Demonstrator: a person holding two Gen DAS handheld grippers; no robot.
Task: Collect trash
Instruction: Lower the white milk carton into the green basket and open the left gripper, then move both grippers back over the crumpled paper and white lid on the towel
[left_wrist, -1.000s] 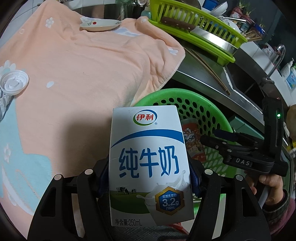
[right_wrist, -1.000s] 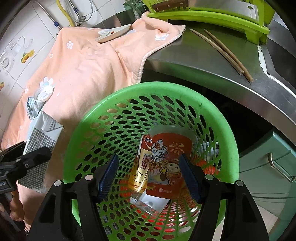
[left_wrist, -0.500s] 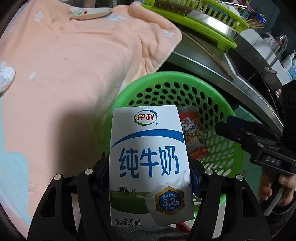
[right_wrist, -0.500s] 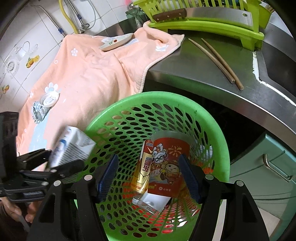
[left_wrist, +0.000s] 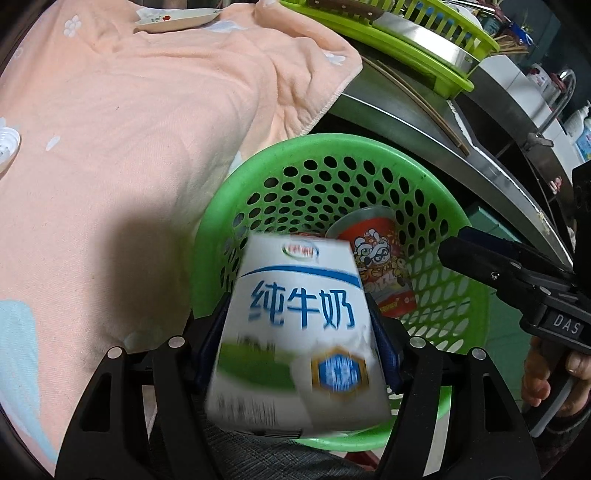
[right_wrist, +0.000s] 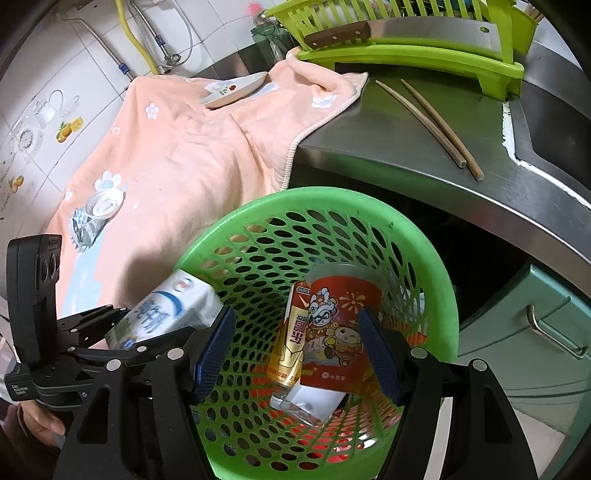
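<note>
A white and blue milk carton (left_wrist: 299, 325) sits between the pads of my left gripper (left_wrist: 297, 339), which is shut on it. The carton is blurred and tipped top-forward over the near rim of the green perforated basket (left_wrist: 332, 142). In the right wrist view the carton (right_wrist: 173, 314) hangs just inside the basket's (right_wrist: 332, 195) left rim. My right gripper (right_wrist: 295, 354) is open above the basket with nothing between its fingers. Inside lie a red paper cup (right_wrist: 340, 325), a gold can (right_wrist: 291, 343) and a silver wrapper (right_wrist: 310, 398).
A peach towel (left_wrist: 147, 147) covers the counter on the left, with a small plate (left_wrist: 177, 18) at the back and a white lid on crumpled foil (right_wrist: 99, 210). Chopsticks (right_wrist: 432, 125) lie on the steel counter (right_wrist: 369, 155). A green dish rack (right_wrist: 406, 37) holds a cleaver.
My left gripper carried the carton from above the towel's edge to over the basket. The carton has tipped forward and gone blurred. The right gripper stayed almost in place.
</note>
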